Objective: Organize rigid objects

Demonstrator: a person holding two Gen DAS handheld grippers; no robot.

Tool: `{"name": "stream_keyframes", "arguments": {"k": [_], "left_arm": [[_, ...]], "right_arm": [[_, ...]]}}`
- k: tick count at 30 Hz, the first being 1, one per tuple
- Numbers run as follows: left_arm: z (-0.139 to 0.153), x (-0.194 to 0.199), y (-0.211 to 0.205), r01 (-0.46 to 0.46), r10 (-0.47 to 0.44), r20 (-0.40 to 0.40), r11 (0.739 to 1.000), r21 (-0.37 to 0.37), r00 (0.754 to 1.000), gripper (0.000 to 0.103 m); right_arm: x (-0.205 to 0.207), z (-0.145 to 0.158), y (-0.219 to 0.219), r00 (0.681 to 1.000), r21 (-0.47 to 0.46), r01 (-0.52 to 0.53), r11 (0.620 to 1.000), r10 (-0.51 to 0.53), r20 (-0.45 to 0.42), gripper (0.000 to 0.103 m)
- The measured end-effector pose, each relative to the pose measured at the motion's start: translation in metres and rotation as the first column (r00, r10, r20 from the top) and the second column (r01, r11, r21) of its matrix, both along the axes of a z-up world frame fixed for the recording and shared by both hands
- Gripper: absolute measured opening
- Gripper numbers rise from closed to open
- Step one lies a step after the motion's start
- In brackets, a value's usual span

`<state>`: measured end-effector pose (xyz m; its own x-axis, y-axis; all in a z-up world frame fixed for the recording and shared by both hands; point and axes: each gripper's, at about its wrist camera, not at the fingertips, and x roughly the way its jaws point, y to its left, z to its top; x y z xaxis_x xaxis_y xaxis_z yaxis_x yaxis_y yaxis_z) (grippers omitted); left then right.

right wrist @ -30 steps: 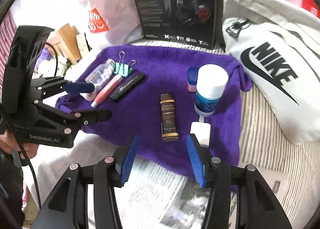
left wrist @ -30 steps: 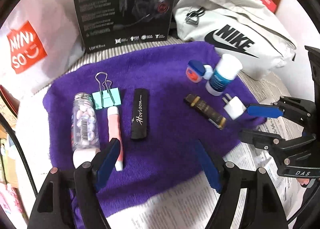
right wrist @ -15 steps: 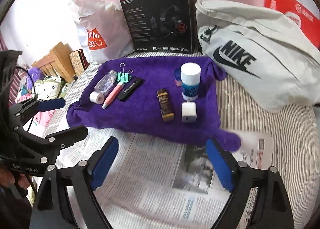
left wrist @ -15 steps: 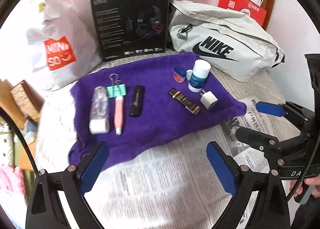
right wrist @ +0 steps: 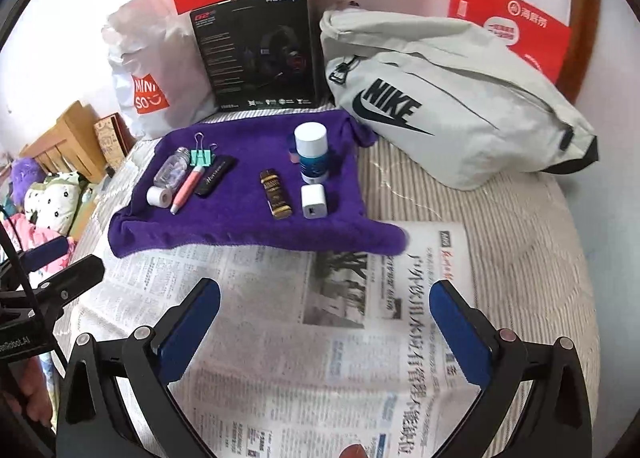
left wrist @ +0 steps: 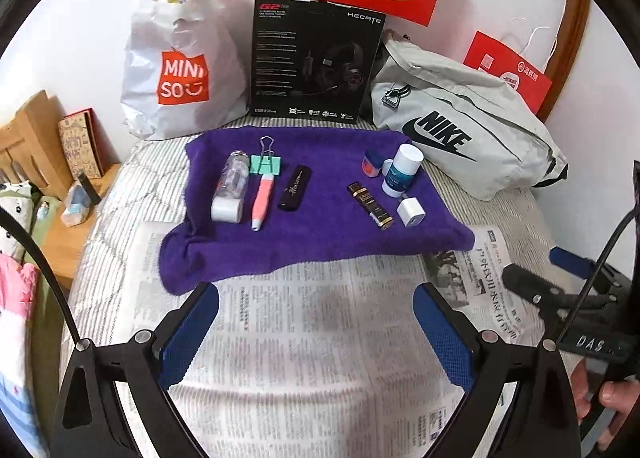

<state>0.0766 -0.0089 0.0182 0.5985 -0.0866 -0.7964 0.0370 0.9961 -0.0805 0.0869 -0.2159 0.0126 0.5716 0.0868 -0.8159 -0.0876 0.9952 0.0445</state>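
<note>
A purple towel (left wrist: 320,234) (right wrist: 240,234) lies on the bed with small items in two groups. On its left lie a clear bottle (left wrist: 231,188), a green binder clip (left wrist: 266,164), a pink pen (left wrist: 262,198) and a black case (left wrist: 295,193). To the right are a small blue-lidded jar (left wrist: 371,164), a white-capped blue bottle (left wrist: 402,170) (right wrist: 312,156), a brown-gold stick (left wrist: 370,206) (right wrist: 276,194) and a white charger (left wrist: 410,211) (right wrist: 314,201). My left gripper (left wrist: 316,332) and right gripper (right wrist: 324,326) both hover open and empty over the newspaper (left wrist: 312,358), well short of the towel.
Behind the towel stand a white Miniso bag (left wrist: 176,70), a black headset box (left wrist: 314,70) and a grey Nike bag (left wrist: 460,126). Red paper bags (left wrist: 508,70) lean on the wall. A wooden bedside stand (left wrist: 48,162) with small things is at the left.
Both grippers have pulled back and up from the towel and opened wider. The items on the towel have not moved.
</note>
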Motion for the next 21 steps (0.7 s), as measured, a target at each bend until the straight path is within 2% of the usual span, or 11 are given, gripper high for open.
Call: {"name": "stream_keyframes", "arguments": {"k": [5, 13, 21], "left_arm": [[-0.002, -0.012, -0.001, 0.010, -0.009, -0.014, 0.998, 0.066, 1.000, 0.098], [0.006, -0.028, 0.006, 0.018, -0.018, -0.004, 0.999, 0.045, 1.000, 0.098], [0.010, -0.037, 0.006, 0.023, -0.023, 0.006, 0.999, 0.041, 1.000, 0.098]], "right_arm": [[-0.014, 0.001, 0.001, 1.000, -0.020, 0.010, 1.000, -0.010, 0.001, 0.103], [-0.030, 0.004, 0.004, 1.000, -0.049, 0.027, 0.998, -0.026, 0.018, 0.103], [-0.042, 0.012, -0.004, 0.998, -0.033, 0.045, 0.998, -0.044, 0.037, 0.103]]}}
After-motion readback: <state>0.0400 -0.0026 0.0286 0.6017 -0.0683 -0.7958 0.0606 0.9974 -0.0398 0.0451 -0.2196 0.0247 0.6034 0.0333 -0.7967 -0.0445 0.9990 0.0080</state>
